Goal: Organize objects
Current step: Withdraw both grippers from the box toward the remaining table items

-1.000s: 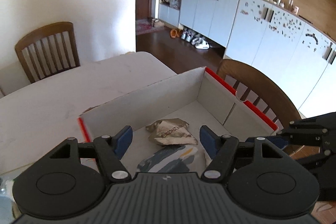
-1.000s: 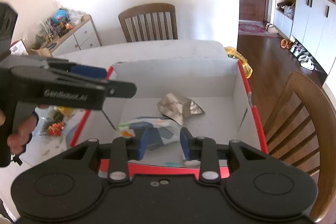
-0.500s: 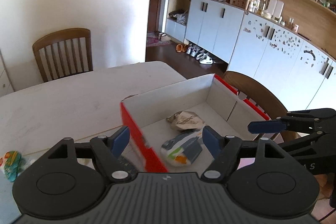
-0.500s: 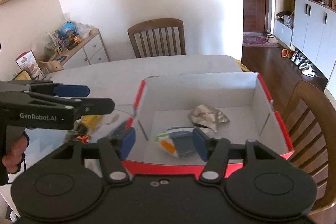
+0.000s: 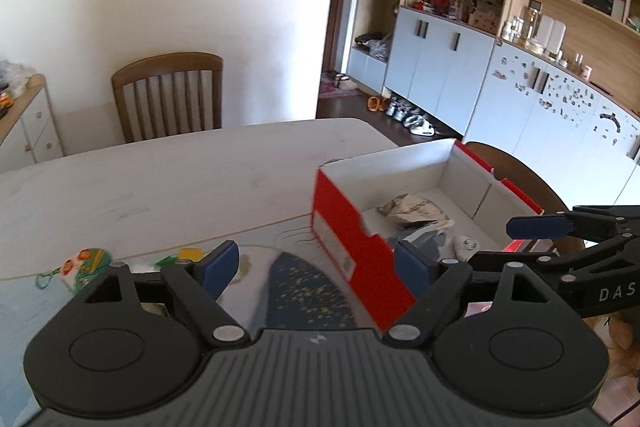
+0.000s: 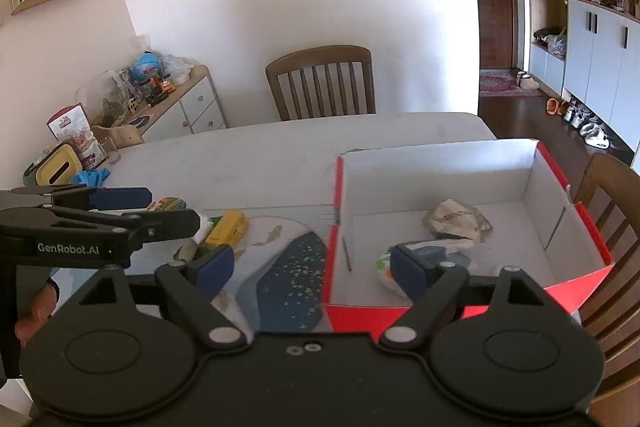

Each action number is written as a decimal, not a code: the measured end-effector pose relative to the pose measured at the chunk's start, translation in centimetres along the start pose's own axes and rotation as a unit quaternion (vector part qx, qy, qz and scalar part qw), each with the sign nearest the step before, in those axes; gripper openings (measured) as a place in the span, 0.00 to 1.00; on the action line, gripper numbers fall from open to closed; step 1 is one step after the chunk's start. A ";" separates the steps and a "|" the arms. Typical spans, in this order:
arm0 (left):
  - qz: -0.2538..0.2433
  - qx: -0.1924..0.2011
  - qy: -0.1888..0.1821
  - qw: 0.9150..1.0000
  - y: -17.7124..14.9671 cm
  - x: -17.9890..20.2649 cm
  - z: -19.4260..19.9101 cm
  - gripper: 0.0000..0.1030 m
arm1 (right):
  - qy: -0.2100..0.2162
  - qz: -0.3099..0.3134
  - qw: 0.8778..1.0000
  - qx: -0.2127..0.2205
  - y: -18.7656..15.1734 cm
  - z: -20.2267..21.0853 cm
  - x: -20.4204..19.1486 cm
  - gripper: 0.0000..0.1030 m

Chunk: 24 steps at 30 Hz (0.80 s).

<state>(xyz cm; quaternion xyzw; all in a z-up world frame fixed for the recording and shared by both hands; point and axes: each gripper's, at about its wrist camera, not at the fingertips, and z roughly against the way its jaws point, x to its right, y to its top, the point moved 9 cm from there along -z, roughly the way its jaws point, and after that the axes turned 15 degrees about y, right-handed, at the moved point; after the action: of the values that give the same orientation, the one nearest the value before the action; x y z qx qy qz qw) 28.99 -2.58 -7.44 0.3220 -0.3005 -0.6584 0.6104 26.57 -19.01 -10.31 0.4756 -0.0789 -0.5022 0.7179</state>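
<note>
Both the left gripper [image 5: 316,269] and the right gripper [image 6: 310,267] have just been opening and now stand wide with nothing between their blue pads. The red-and-white box [image 6: 440,167] sits on the white table [image 6: 260,151], holding a crumpled foil wrapper [image 6: 456,219] and a white-and-grey packet [image 6: 432,257]. A yellow packet [image 6: 228,227] lies left of the box.

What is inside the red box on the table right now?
Inside the red box: a crumpled silvery wrapper and a white and blue packet, partly hidden by the right gripper's finger; anything beneath them is covered.
</note>
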 end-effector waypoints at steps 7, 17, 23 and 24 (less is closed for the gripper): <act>0.023 -0.004 0.009 1.000 -0.9 -3.7 0.4 0.98 | 0.004 -0.003 1.000 0.002 -0.4 -1.5 -2.4 0.90; 0.051 0.004 0.028 0.998 -2.9 -9.7 0.1 1.00 | 0.003 0.002 1.000 -0.015 -1.4 -4.3 -5.1 0.90; 0.062 0.000 0.051 0.997 -3.9 -14.2 -0.8 1.00 | 0.009 0.009 0.999 -0.038 -2.0 -6.8 -7.0 0.90; 0.066 -0.002 0.056 0.996 -4.0 -15.0 -1.0 1.00 | 0.012 0.011 0.999 -0.043 -2.2 -7.3 -7.3 0.90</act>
<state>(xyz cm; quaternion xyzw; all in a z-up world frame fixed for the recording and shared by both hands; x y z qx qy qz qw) 28.10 12.64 -10.36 0.3364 -0.2855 -0.5984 0.6688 25.98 -8.90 -13.24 0.4496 -0.0544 -0.4915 0.7439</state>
